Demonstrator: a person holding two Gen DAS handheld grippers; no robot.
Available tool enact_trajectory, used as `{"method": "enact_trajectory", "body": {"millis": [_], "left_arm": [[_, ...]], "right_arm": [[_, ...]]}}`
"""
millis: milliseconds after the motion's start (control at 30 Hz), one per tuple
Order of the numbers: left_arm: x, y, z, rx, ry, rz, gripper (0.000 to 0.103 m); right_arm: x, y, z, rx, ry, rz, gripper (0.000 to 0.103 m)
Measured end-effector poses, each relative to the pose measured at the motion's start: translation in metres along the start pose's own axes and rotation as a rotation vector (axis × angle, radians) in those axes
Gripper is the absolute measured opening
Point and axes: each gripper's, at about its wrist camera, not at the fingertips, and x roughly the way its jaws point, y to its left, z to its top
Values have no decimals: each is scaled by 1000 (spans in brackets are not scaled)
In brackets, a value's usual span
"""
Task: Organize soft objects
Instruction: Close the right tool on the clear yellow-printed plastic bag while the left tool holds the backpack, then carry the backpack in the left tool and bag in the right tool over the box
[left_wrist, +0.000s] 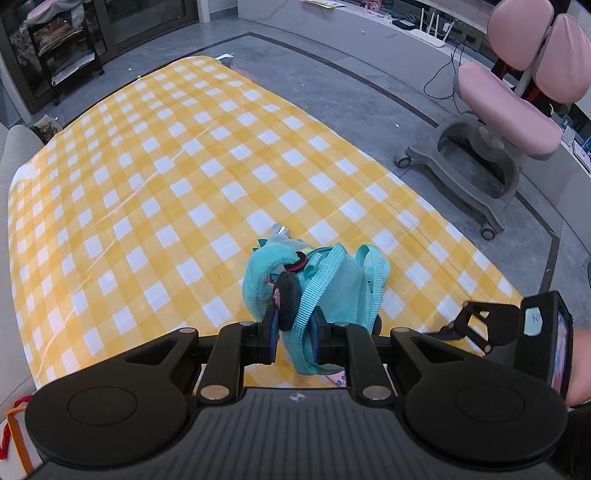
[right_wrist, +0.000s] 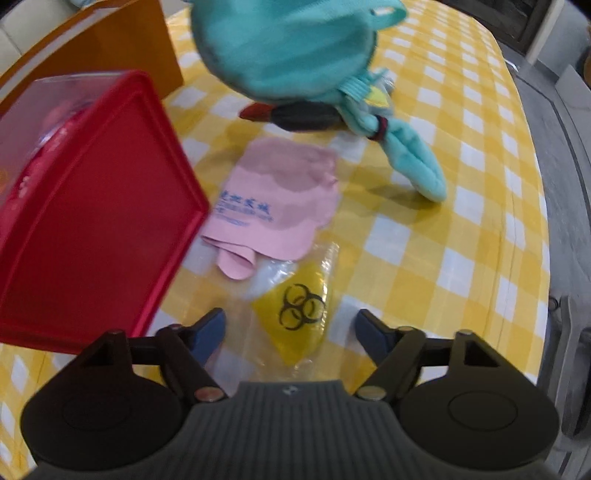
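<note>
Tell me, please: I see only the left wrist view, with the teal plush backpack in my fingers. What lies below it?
Observer: A pink cloth lies flat on the checked tablecloth, under the hanging teal plush backpack.
Operator: Anything else near it?
Observer: A clear bag with a yellow biohazard mark lies just before the right gripper.
Operator: Is that gripper holding something?
Observer: No, its fingers are open.
Operator: Any container?
Observer: A red-lidded clear box is at its left.
</note>
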Motion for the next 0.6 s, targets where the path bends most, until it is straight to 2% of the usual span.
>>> {"method": "enact_trajectory", "body": {"millis": [33,67,100,133,300,467,600], "left_arm": [[0,0,-1,-3,1,-1,19],[0,0,-2,-4,2,-1,19],[0,-1,-2,-3,4,2,19],[0,-1,-3,-3,5,3,19],[-3,-1,-3,-10,-3,6,19],[-10,-3,-5,-16,-2,14,19],[-19,-5,-6,-21,-11,19,19]], "right_arm": [[-3,1,0,-13,-9,4,45],[-5,2,1,-13,-13,1,33],[-8,-1,1,5,-11,15,3],[-8,-5,1,34,0,42,0],[-15,-15,-3,61,-16,84,0],[-41,-41,-3,159,-74,90,0],[-53,-55,0,189,-105,74,0]]}}
